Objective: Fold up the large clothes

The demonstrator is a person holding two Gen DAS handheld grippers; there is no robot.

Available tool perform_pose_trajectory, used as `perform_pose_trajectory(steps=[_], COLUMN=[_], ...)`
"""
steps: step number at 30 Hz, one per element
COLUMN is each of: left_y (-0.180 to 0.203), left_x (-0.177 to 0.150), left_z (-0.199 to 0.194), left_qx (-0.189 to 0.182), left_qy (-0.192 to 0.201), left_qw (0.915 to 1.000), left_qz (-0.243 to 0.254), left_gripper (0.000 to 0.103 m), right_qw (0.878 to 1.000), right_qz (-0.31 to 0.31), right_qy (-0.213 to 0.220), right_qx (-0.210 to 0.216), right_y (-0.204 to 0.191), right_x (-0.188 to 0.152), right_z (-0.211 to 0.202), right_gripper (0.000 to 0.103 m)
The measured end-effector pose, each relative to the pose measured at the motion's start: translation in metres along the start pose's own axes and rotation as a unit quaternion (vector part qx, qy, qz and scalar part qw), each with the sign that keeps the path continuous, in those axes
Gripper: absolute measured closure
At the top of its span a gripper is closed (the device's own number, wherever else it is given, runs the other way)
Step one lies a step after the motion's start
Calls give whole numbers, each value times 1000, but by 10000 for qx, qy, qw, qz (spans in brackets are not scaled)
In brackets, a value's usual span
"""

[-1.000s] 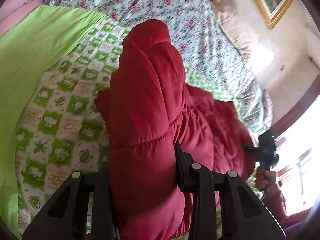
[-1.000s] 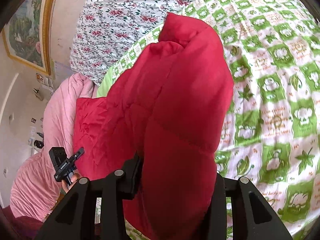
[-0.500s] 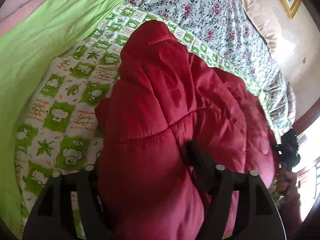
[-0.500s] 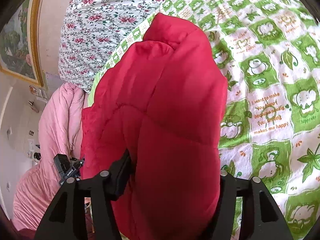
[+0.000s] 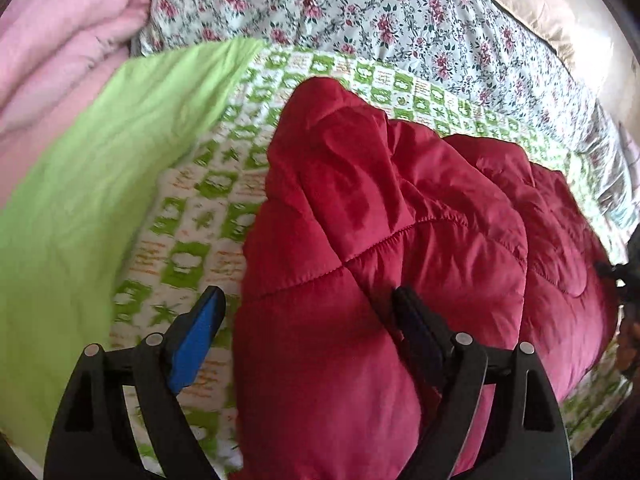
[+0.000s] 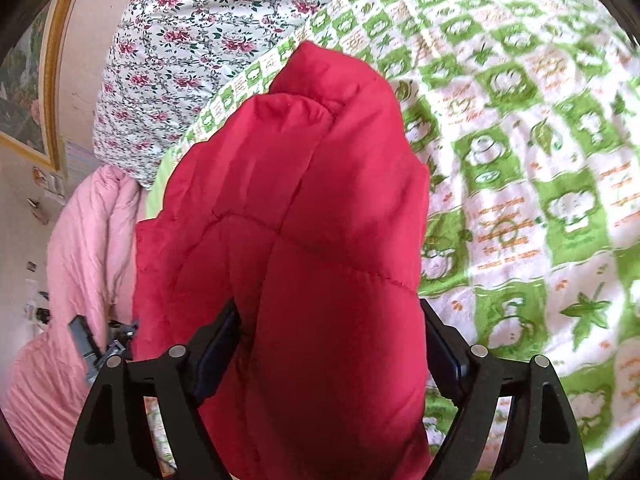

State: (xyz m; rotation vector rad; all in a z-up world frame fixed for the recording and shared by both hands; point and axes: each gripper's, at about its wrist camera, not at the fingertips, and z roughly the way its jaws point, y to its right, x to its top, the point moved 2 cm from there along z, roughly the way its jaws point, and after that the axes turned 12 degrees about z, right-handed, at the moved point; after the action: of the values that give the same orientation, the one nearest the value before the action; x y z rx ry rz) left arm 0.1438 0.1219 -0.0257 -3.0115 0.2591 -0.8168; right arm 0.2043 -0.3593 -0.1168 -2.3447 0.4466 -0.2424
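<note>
You have laid the red padded jacket [image 5: 384, 248] folded on the green-checked bedspread [image 5: 192, 216], so your left gripper [image 5: 308, 344] and right gripper [image 6: 332, 352] are both opening wide, jacket edge between unpressed pads, releasing it.

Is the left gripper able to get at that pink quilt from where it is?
Probably not at once: the left gripper, jaws opening, has the red jacket between them, and green bedding lies before the pink quilt.
</note>
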Motion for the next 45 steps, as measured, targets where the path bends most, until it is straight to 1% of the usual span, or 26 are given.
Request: perform_pose_trajectory(steps=[4,7,8,11,15,19,23,28,34,38,41,45], left_y=[-5,-8,-9,-8,4,25,46,68,88,95,97,101], left_x=[0,0,0,0,6,13,19,22,25,24,24,27], left_z=[-11,-18,-22,-35,-50,-54,-56,-52,-45,-37,-32,-28], left_qx=[158,433,463,419,342,260,144,-5,-25,-31,-119,-136], left_qy=[-52,-87,-54,106,236,227,282,224,126,18,-35,-58], left_qw=[9998,9990,9989,9990,9991,9990,9984,9980,9972,9971,9972,9970], left_qz=[-60,-48,-49,-101,42,286,468,591,743,758,732,759], left_gripper=[14,14,14,14,14,14,14,14,14,14,14,14], right_qw=[9992,9983,9980,9970,9935,9856,9793,9738,9709,9659,9606,9553], right_qz=[-150,-219,-244,-289,-411,-748,-1143,-1598,-2021,-2305,-2480,-2594], right_qy=[247,348,376,457,779,1253,1414,1328,962,778,719,616], right_qx=[-289,-411,-452,-553,-724,-852,-894,-927,-856,-884,-1031,-1280], right_y=[-7,-10,-10,-12,-22,-43,-67,-98,-128,-141,-147,-152], right_x=[-3,-6,-6,-8,-10,-17,-28,-41,-57,-62,-61,-51], right_z=[-12,-18,-19,-22,-37,-57,-64,-52,-19,2,17,38], right_gripper=[17,17,17,17,17,17,17,17,17,17,17,17])
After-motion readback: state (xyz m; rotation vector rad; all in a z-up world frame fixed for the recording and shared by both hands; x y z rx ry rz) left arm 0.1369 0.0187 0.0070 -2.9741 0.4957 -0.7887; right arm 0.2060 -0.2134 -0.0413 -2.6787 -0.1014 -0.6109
